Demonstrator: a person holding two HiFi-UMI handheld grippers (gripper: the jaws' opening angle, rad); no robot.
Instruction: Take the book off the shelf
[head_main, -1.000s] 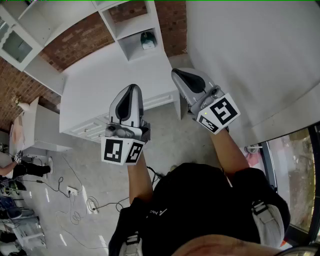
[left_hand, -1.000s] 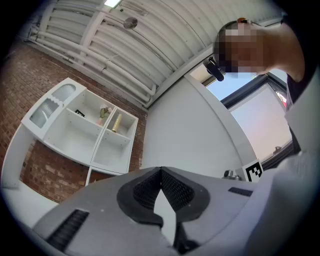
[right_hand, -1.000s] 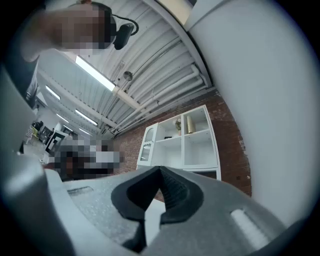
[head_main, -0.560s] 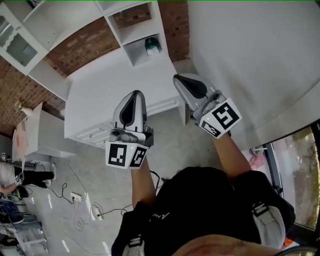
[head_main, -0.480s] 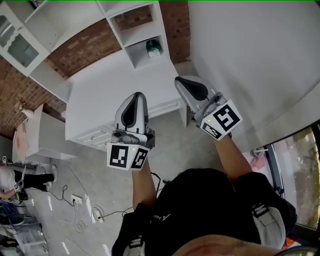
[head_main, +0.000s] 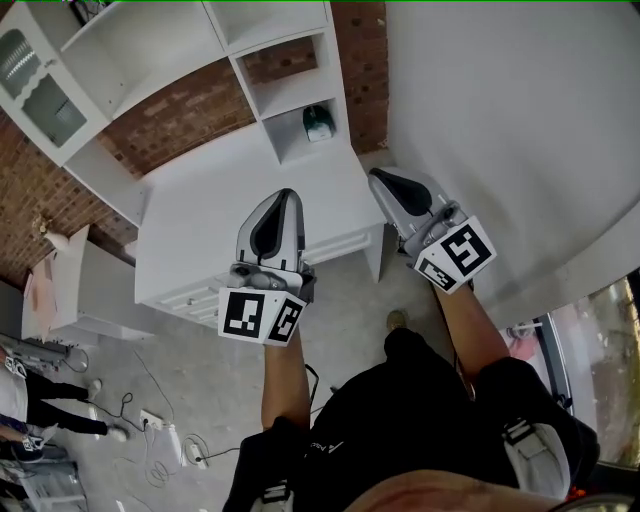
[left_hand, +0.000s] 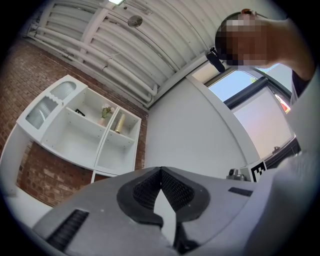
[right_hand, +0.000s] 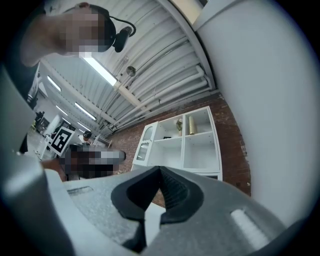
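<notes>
While left claw (head_main: 286, 194) is shut, shelf (head_main: 287, 98) lies beyond

More of the white shelf (head_main: 290, 70) shows at the top of my head view than a second ago. The shelf, the green-and-white thing (head_main: 318, 122) in its cubby and the desk (head_main: 230, 200) all sit lower in frame. My left gripper (head_main: 284, 196) and right gripper (head_main: 386, 178) sit lower and further right. My shoe (head_main: 397, 320) now shows on the floor, and the bystander (head_main: 40, 398) at the left edge stands lower.
</notes>
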